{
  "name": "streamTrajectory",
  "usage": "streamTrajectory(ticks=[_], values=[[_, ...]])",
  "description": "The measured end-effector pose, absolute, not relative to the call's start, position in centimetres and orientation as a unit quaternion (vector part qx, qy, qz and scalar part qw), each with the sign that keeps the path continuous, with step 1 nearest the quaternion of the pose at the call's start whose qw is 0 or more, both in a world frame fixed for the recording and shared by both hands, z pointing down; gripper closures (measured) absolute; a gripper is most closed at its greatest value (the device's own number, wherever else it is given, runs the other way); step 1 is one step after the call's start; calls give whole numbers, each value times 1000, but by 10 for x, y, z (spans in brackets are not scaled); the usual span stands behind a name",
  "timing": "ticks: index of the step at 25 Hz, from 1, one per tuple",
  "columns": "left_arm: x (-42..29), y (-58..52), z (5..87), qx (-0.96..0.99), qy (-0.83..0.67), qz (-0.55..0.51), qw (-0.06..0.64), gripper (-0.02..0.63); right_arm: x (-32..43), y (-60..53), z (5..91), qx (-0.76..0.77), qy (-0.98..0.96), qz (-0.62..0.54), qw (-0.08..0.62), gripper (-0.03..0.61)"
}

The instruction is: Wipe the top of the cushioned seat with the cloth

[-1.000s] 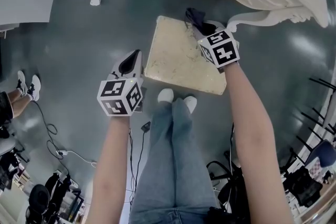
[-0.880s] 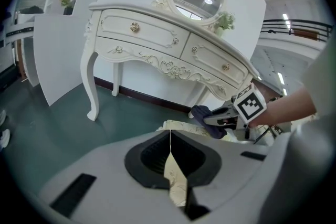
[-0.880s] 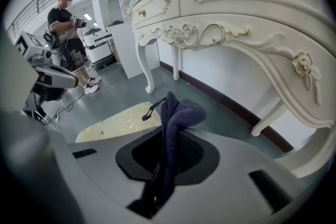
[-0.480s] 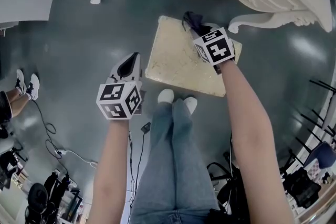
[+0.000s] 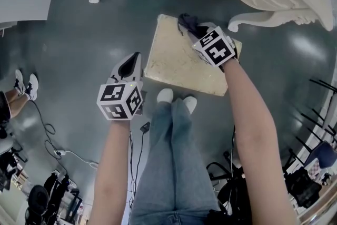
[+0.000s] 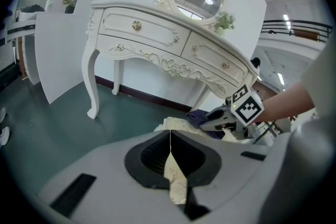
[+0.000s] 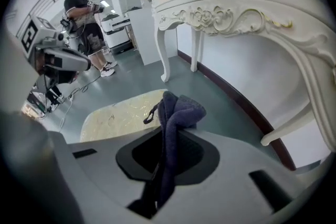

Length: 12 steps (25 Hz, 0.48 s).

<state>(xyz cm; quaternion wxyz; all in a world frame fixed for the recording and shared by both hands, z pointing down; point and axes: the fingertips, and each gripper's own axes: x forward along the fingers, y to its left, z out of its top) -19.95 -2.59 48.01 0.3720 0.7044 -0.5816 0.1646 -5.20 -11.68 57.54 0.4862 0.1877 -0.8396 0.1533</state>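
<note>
Right claw [image 7: 165, 136] slid left over the cushioned seat [image 5: 174, 60], clenching the cloth [image 7: 181, 107] (half hidden overhead); left claw [image 6: 170, 139] closed.

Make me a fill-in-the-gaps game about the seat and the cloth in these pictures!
1. The right hand-held gripper is shut on a dark ____.
2. The left hand-held gripper holds ____ between its shut jaws.
3. In the head view, the left hand-held gripper hangs over the ____, beside the cushioned seat.
4. The dressing table is coloured ____.
Missing words: cloth, nothing, floor, white.
</note>
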Motion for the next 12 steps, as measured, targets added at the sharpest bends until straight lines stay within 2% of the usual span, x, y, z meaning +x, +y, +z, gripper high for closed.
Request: streamTrajectory(ticks=[12], values=[[-194, -23, 479, 706, -580, 164, 373, 609, -61, -86, 574, 115, -856, 96, 495, 541]])
